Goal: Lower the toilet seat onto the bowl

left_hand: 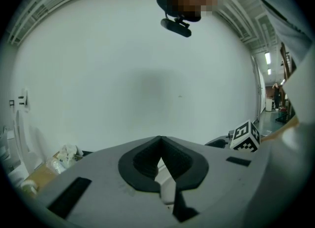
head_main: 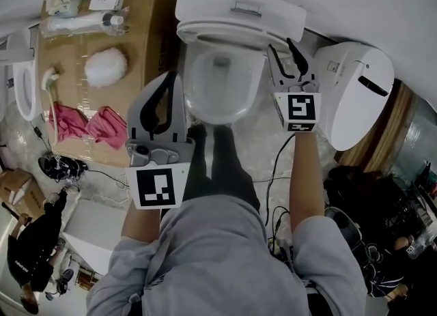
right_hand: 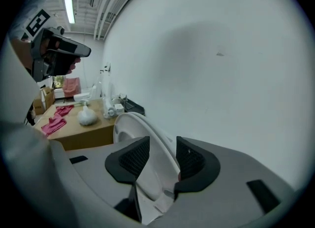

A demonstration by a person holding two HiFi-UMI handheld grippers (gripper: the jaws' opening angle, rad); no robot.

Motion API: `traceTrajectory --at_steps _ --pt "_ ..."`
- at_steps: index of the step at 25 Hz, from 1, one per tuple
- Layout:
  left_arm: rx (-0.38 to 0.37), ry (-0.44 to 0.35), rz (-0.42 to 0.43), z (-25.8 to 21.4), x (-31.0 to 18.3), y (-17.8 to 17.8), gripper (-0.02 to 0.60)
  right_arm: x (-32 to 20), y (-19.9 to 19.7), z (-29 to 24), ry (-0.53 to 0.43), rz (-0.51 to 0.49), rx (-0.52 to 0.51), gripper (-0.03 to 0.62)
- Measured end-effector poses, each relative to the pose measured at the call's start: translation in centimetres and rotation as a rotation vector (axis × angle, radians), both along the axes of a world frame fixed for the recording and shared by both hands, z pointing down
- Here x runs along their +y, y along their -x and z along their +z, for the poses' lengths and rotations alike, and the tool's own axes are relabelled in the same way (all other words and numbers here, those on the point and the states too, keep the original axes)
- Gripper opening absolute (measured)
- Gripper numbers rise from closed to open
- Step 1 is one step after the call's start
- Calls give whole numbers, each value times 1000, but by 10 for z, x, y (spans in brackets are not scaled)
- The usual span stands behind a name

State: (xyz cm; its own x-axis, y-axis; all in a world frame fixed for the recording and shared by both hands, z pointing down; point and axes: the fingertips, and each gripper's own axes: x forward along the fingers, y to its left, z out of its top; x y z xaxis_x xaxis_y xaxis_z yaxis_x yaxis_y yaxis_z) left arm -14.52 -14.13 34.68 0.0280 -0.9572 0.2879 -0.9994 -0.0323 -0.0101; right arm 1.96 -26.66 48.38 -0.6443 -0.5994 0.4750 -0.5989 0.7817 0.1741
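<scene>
While the right gripper [right_hand: 161, 143] has its jaws apart, the white toilet seat [right_hand: 147, 138] runs edge-on between its pads, slanting up and away. From the head view, that gripper [head_main: 282, 52] sits at the seat's [head_main: 225, 37] right end, behind the toilet bowl [head_main: 198, 96]. The left gripper [head_main: 171, 79], jaws together on nothing, hangs beside the bowl's left rim.

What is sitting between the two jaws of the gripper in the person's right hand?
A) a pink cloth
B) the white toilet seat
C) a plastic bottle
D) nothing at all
B: in the right gripper view the white toilet seat stands tilted between the spread jaws of the right gripper, while the pink cloths lie far off on the brown table.
</scene>
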Motion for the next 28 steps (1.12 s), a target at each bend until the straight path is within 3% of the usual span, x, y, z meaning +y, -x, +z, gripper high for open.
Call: traceTrajectory --at_steps 14,28 --pt "8 28 -10 18 6 3 -2 -1 2 23 20 -9 20 143" --pt "19 23 5 20 27 -15 -2 35 -6 19 27 -26 -6 143"
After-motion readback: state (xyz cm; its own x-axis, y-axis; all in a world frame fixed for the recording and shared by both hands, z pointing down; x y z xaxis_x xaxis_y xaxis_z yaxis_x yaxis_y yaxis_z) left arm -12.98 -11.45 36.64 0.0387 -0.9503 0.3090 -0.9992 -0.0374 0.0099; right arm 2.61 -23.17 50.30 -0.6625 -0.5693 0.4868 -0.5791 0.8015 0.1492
